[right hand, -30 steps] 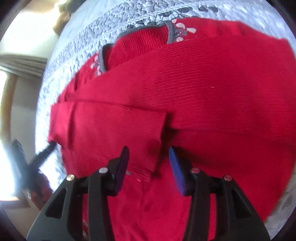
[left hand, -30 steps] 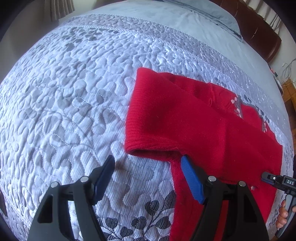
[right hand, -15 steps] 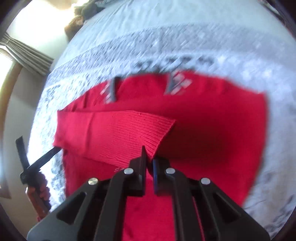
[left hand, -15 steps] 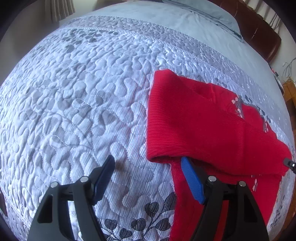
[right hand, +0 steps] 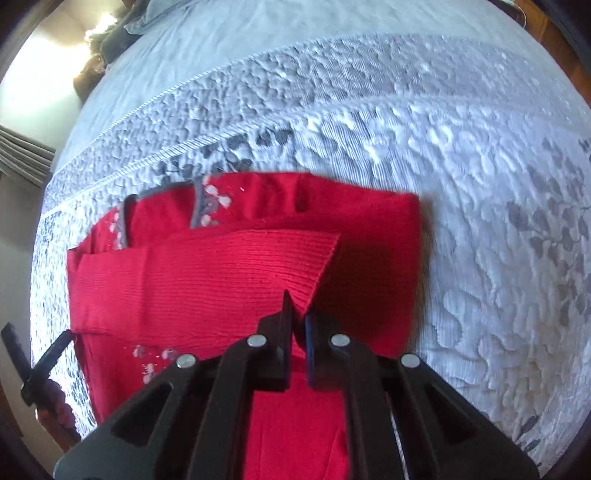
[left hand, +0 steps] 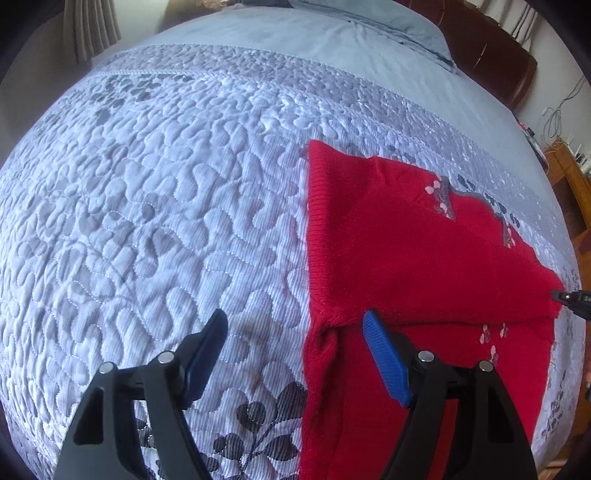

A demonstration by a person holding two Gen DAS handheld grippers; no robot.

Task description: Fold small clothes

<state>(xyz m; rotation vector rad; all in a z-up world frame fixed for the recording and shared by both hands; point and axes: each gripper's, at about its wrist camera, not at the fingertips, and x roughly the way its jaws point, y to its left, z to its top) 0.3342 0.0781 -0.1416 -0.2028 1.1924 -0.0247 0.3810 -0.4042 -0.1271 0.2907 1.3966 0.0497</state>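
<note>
Our right claw (right hand: 297, 314) pinches the cuff of the sleeve (right hand: 207, 273), which is drawn across the chest of the red sweater (right hand: 373, 266). Our left claw (left hand: 295, 332) hangs wide open, gripping nothing, at the sweater's (left hand: 413, 251) side edge. The sweater lies flat on the quilted bedspread (left hand: 166, 206), grey collar (right hand: 197, 205) pointing away from us.

A grey quilted bedspread (left hand: 155, 206) covers the bed, a dark wooden headboard (left hand: 491, 55) at its far end. Pleated curtains (left hand: 92, 29) hang far left, daylight glaring nearby
</note>
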